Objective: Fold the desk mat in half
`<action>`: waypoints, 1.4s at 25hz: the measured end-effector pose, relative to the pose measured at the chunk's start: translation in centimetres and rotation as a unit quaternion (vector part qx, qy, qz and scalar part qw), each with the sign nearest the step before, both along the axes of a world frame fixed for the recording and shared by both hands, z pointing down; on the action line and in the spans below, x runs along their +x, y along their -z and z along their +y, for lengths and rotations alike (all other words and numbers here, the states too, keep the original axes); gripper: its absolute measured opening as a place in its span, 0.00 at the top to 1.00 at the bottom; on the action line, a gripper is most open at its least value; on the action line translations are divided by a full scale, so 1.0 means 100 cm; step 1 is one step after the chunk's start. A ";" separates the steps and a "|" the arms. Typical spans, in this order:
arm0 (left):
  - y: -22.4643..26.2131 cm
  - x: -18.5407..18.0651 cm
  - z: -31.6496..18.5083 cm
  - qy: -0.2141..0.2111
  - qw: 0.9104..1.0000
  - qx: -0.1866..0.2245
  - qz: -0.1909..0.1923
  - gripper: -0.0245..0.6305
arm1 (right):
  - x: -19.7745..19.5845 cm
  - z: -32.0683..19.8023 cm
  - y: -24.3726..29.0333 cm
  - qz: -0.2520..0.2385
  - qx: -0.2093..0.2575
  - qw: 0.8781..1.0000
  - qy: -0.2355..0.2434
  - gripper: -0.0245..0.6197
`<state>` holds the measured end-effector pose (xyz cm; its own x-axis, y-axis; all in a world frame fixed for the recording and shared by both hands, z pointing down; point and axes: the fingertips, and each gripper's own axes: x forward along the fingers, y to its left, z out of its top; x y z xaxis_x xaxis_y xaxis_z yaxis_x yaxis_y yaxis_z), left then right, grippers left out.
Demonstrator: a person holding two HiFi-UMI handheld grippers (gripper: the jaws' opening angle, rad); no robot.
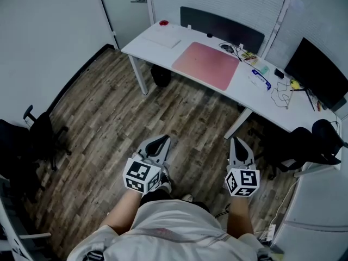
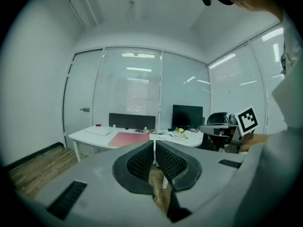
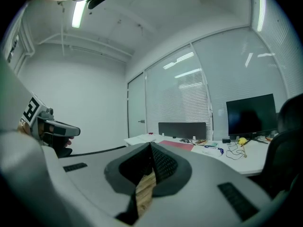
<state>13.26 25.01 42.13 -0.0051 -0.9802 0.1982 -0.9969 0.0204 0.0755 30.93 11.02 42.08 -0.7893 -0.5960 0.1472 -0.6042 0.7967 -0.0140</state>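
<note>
"Were the grippers holding anything?"

"No. The left gripper point(image 1: 160, 141) and the right gripper point(image 1: 237, 142) each had jaws pressed together on nothing. The person held them low over the wooden floor point(image 1: 109, 102), well apart from the worktop point(image 1: 261, 102). I took it for a resting carry, with no approach begun."

"And the desk mat?"

"The pink desk mat point(image 1: 206, 65) lay flat and unfolded near the worktop's middle, its far edge close to the dark screen point(image 1: 223, 26) along the back edge. Cables point(image 1: 281, 95) sat toward the monitor point(image 1: 315, 72) end, so I judged folding unobstructed."
</note>
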 end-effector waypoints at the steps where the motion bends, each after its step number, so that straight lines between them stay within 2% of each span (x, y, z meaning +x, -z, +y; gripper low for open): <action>1: -0.002 -0.004 -0.002 -0.001 1.000 -0.001 0.001 0.93 | -0.004 -0.002 -0.002 0.002 -0.002 1.000 -0.001 0.89; 9: -0.003 -0.058 -0.028 -0.006 1.000 0.013 0.021 0.93 | -0.055 -0.028 -0.001 0.023 -0.008 1.000 -0.010 0.89; 21: -0.003 -0.181 -0.068 -0.011 0.999 0.037 0.033 0.93 | -0.169 -0.063 0.014 0.043 0.017 0.999 -0.015 0.88; 27: -0.013 -0.205 -0.081 -0.018 0.998 0.033 0.043 0.93 | -0.196 -0.075 0.003 0.067 0.007 0.998 -0.013 0.88; 35: -0.023 -0.233 -0.127 -0.016 0.999 0.022 0.044 0.93 | -0.223 -0.125 -0.010 0.062 -0.009 0.998 -0.017 0.88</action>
